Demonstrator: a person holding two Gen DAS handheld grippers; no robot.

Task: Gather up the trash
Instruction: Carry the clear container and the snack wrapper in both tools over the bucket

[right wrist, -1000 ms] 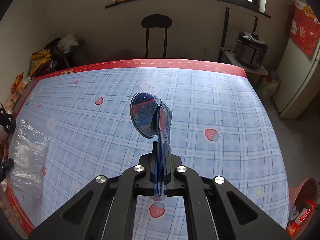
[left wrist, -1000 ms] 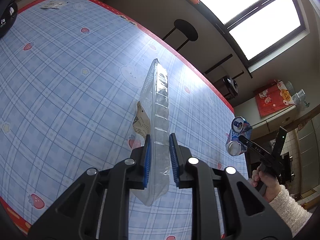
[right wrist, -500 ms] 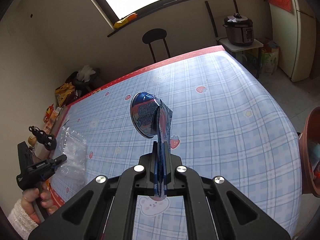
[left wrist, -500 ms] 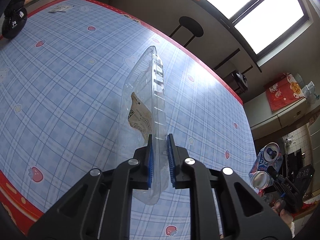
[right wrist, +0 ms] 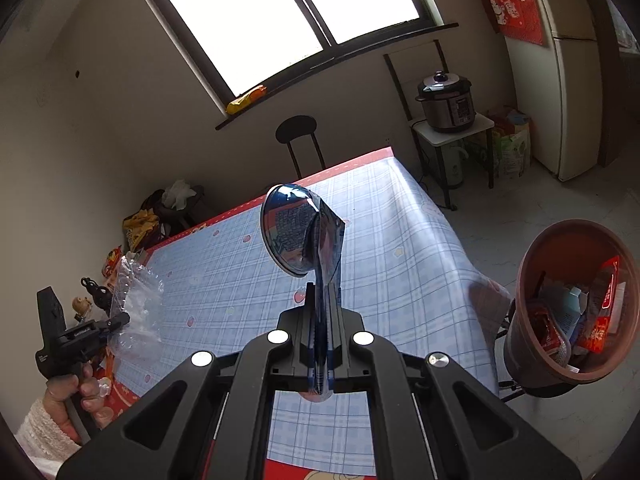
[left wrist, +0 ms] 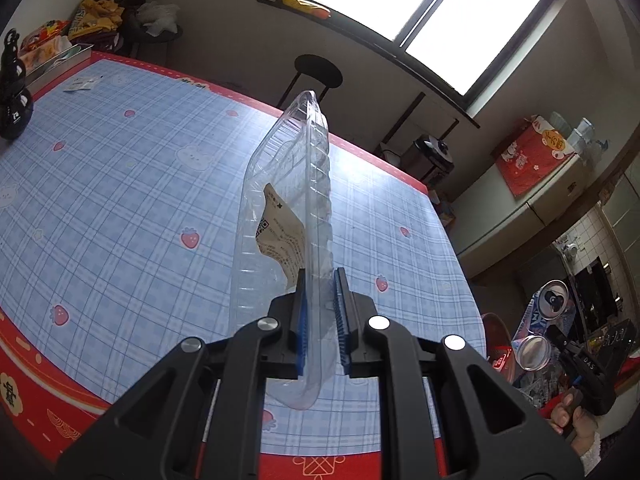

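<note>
- Blue-checked tablecloth [right wrist: 400, 240] lies below both raised loads.
- Crushed can [right wrist: 304, 236] is clamped flat in the right gripper [right wrist: 320, 328], off the table.
- Clear plastic tray [left wrist: 296, 208] is pinched on edge by the left gripper [left wrist: 320, 320], long axis pointing away.
- Brown bin [right wrist: 568, 304] stands on the floor off the table's right corner, nearer the right hand, so the can likely drops first.

Blue-checked tablecloth [left wrist: 120, 208] with red border; brown bin [right wrist: 532, 280].

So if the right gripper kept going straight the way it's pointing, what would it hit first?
Probably the checked tablecloth. The right gripper, shut on the crushed can, aims down at the table's far part; the trash bin sits off to the right. Depth is uncertain.
</note>
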